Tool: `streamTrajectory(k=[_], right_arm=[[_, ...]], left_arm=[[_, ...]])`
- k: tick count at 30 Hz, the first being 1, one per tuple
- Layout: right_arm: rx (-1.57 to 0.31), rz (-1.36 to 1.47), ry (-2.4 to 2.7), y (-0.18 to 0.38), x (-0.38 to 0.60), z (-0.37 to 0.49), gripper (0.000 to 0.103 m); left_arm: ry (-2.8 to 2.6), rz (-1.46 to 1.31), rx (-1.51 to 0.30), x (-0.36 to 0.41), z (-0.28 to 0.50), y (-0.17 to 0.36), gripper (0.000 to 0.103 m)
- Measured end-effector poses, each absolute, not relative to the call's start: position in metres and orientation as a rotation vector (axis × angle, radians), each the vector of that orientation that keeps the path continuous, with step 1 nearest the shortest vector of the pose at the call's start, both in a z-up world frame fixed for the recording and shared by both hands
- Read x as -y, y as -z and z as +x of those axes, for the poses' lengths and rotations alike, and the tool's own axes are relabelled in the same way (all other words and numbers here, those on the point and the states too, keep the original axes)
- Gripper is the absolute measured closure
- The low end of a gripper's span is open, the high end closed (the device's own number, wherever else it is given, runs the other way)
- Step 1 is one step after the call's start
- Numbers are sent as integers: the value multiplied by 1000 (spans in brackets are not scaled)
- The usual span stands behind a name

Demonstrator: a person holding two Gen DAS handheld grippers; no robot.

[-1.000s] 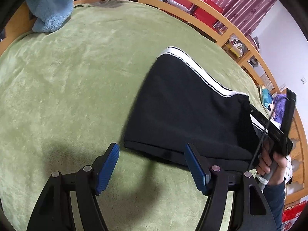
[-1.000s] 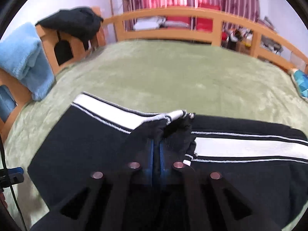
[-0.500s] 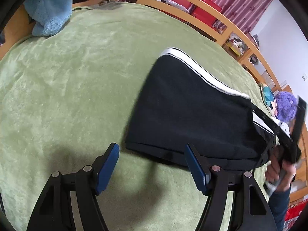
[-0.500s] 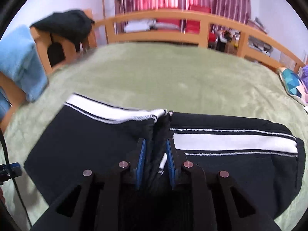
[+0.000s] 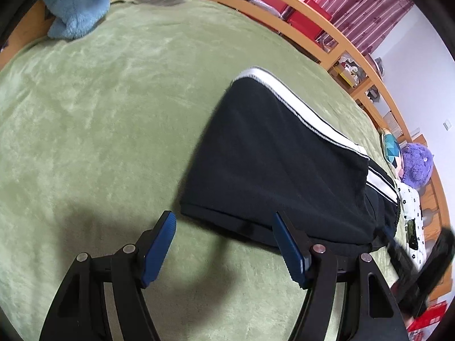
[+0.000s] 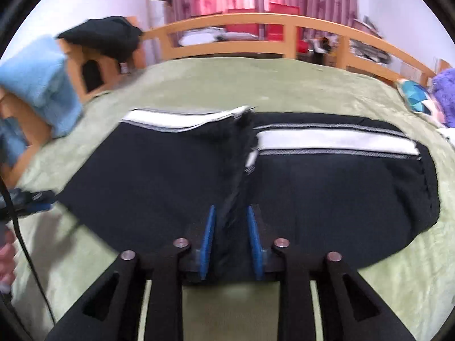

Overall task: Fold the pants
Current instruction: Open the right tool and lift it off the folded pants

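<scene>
Black pants (image 5: 270,164) with a white side stripe lie folded on the green bed cover (image 5: 99,119). My left gripper (image 5: 224,238) is open and empty, just short of the near edge of the pants. In the right wrist view the pants (image 6: 159,176) spread across the bed, with a raised fold ridge running toward my right gripper (image 6: 230,227). Its blue pads stand apart on either side of that ridge, and the fabric hangs loose between them. The right gripper also shows blurred at the lower right of the left wrist view (image 5: 412,272).
A wooden bed rail (image 6: 284,22) curves round the far side. A light blue fleece (image 6: 39,91) and a dark garment (image 6: 105,34) hang on the left frame. A purple plush toy (image 5: 418,167) and a patterned cushion (image 5: 394,150) lie at the right edge.
My right gripper's jaws have opened from shut on the fold ridge and it has drawn back toward the near edge. The pants have settled flatter. My left gripper stays open.
</scene>
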State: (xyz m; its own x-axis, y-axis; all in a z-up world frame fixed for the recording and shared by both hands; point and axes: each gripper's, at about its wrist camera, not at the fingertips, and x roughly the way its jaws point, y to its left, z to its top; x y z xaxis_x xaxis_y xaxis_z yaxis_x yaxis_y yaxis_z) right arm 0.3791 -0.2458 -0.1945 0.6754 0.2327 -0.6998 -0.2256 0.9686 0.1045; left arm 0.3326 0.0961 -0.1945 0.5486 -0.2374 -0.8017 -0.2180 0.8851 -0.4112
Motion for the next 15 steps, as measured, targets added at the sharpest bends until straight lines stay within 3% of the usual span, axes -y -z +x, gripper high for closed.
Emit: streamTrajectory(k=[5,15], right_arm=[[-929,32,-276,239,244,364,71],[-820,-24,-207,177,287,319,68]], left_arm=[[21,-517,-995,-89,331,198,35],[-24,-589,-938,-94,328,216,35]])
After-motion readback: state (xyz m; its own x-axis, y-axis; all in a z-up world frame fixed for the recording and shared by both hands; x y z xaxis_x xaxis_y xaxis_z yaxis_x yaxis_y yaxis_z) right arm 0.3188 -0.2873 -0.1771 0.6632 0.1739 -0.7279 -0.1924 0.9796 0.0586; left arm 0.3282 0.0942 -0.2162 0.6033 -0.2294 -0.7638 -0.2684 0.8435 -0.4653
